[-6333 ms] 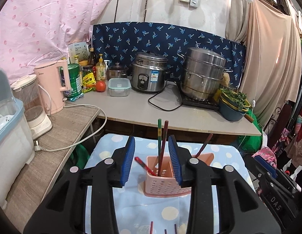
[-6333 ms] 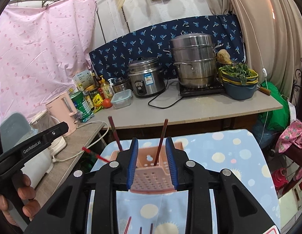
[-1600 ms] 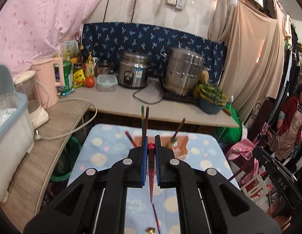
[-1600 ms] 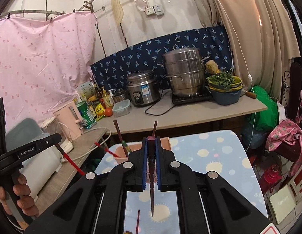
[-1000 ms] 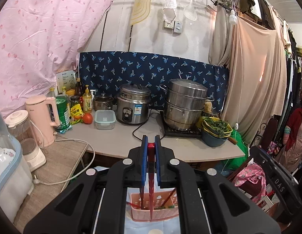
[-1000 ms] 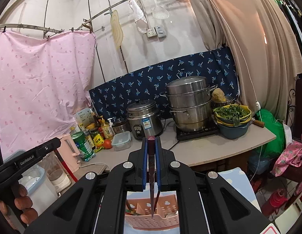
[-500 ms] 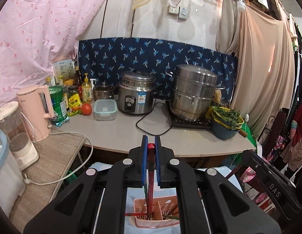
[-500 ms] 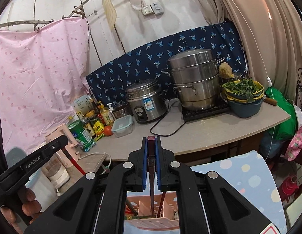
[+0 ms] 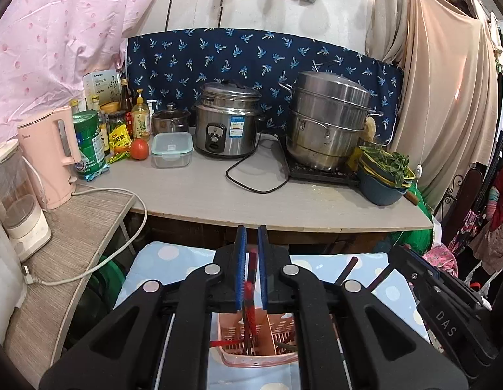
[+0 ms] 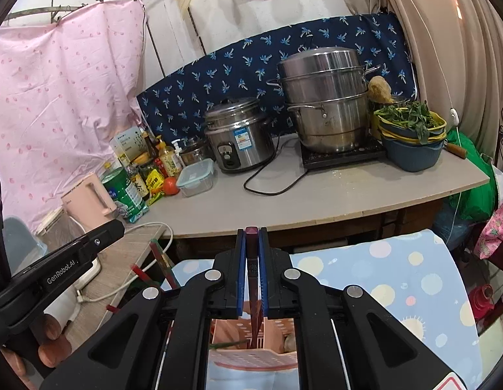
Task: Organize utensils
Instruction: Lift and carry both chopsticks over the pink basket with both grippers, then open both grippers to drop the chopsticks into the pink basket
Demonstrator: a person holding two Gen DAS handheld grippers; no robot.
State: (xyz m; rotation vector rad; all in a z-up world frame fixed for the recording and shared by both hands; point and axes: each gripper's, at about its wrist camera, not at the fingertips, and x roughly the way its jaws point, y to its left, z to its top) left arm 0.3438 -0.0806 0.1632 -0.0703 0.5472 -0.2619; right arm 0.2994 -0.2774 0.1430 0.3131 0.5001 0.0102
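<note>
- Left gripper: fingers pinch a red chopstick, tip down in the pink basket.
- Right gripper: fingers pinch a dark chopstick over the same basket on the dotted cloth.

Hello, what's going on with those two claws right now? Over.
Left claw shut on a red chopstick. Right claw shut on a dark chopstick. Both tips over the pink basket. Nothing blocking.

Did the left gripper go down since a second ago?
Yes. The left gripper sank: its tips sat against the counter top a second ago, now below its front edge, with the pink basket closer underneath.
</note>
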